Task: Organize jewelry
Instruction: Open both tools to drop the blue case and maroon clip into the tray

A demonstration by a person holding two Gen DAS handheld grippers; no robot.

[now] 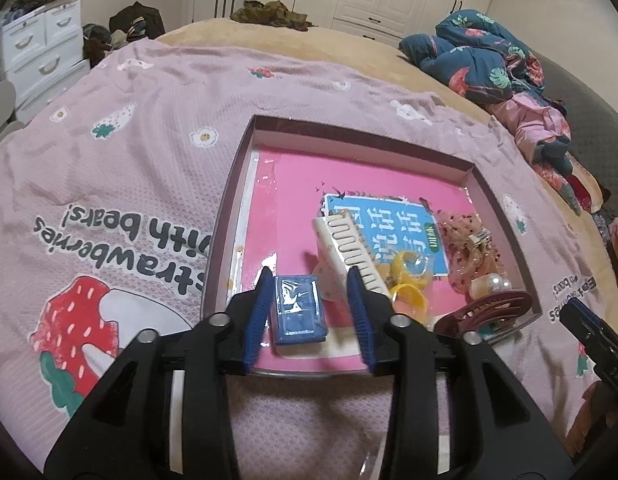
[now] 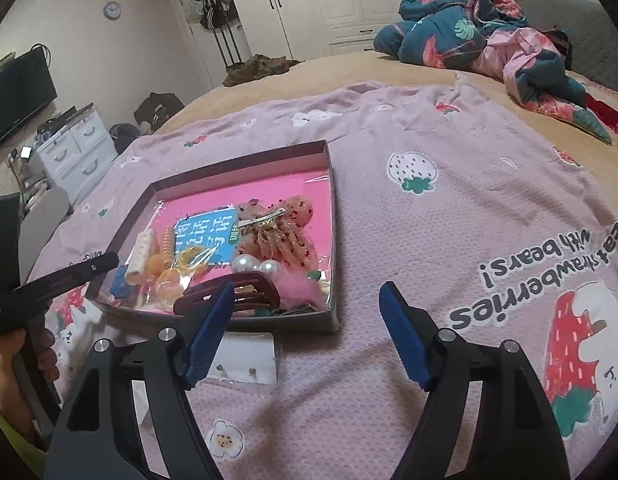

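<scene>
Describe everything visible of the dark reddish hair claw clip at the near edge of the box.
The hair claw clip is dark maroon, glossy plastic by its look, with a curved, slotted back. In the right wrist view its prongs show beneath. It lies near the box's near right corner, apparently propped over the near wall. Two large pearls and a pink fluffy piece sit right behind it. In the left wrist view it shows at lower right. Neither gripper touches it; a right finger partly hides it.

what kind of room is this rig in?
A bedroom, by the look of it: the work surface is a bed under a pink strawberry blanket, with a crumpled quilt at the far end, white wardrobes and a drawer chest.
</scene>
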